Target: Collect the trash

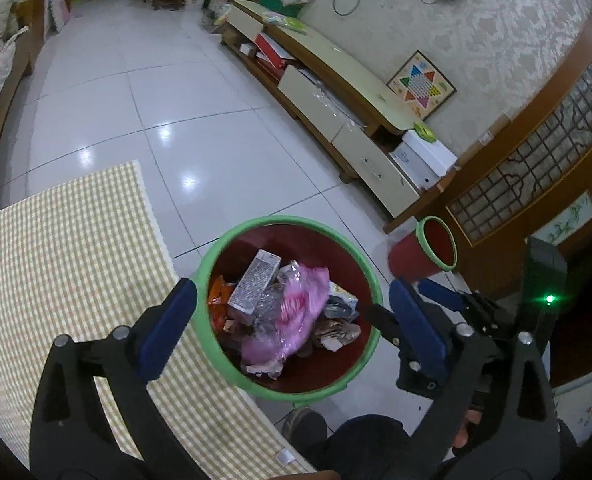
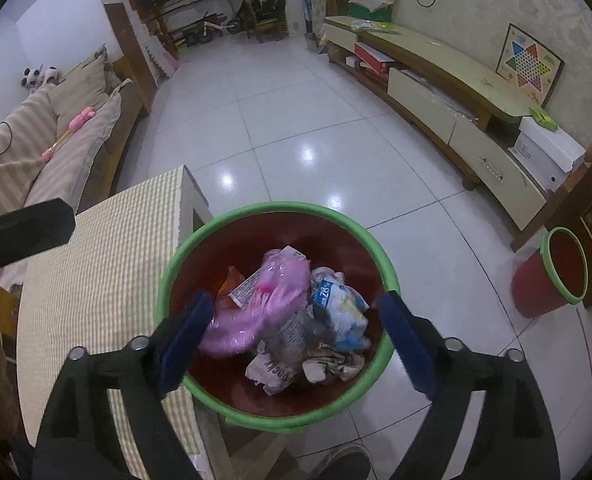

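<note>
Both claws wide, holding nothing: left gripper (image 1: 292, 328), right gripper (image 2: 296, 340) over bin (image 2: 232, 216); pink bag (image 2: 256, 308) inside, table (image 2: 96, 280) at 9 o'clock.

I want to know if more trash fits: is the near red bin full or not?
Not full. The near red bin holds wrappers and a pink bag, but its inner wall shows above the pile.

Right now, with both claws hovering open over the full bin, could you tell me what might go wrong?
1. The pink plastic bag lies on top of the heap in the red bin; it could slide out if the bin is jostled.
2. The bin stands close against the checkered table, so a knock from the left claw might tip it.
3. The right claw hangs just above the trash and could snag a wrapper.
</note>
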`<state>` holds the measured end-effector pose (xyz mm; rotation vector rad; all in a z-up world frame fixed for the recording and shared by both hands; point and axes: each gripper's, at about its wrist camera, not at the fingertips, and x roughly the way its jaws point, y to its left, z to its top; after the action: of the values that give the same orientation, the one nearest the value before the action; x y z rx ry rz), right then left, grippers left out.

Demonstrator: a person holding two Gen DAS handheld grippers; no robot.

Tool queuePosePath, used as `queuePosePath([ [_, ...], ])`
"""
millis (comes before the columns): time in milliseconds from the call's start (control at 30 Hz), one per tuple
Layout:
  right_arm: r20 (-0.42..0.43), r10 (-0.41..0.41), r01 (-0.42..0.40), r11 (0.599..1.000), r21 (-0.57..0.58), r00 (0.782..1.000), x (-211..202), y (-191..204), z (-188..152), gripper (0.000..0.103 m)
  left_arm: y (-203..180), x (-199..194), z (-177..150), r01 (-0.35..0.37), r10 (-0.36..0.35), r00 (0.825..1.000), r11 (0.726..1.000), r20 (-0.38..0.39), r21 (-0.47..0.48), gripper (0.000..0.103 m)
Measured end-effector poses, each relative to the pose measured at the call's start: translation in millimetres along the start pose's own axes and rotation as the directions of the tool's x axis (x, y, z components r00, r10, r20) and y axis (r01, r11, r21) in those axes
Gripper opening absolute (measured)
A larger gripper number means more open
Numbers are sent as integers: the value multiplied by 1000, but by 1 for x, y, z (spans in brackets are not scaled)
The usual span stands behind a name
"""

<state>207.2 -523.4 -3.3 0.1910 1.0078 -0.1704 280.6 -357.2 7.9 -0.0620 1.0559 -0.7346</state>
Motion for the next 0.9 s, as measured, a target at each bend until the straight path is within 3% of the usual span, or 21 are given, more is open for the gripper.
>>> queuePosePath([
  [333,40,18,-18,1000,-12,999,-17,24,1,95,23,-47,-14,-59,60,996,998,63,-25,97],
  [667,115,88,-78,993,-91,989,-56,109,-15,95,72,-117,-62,-152,164,978,983,127,-99,97],
  [900,135,162,-140,977,-160,977,-76,171,-51,96,116,-171,-126,-268,306,938,939,164,-217,97],
])
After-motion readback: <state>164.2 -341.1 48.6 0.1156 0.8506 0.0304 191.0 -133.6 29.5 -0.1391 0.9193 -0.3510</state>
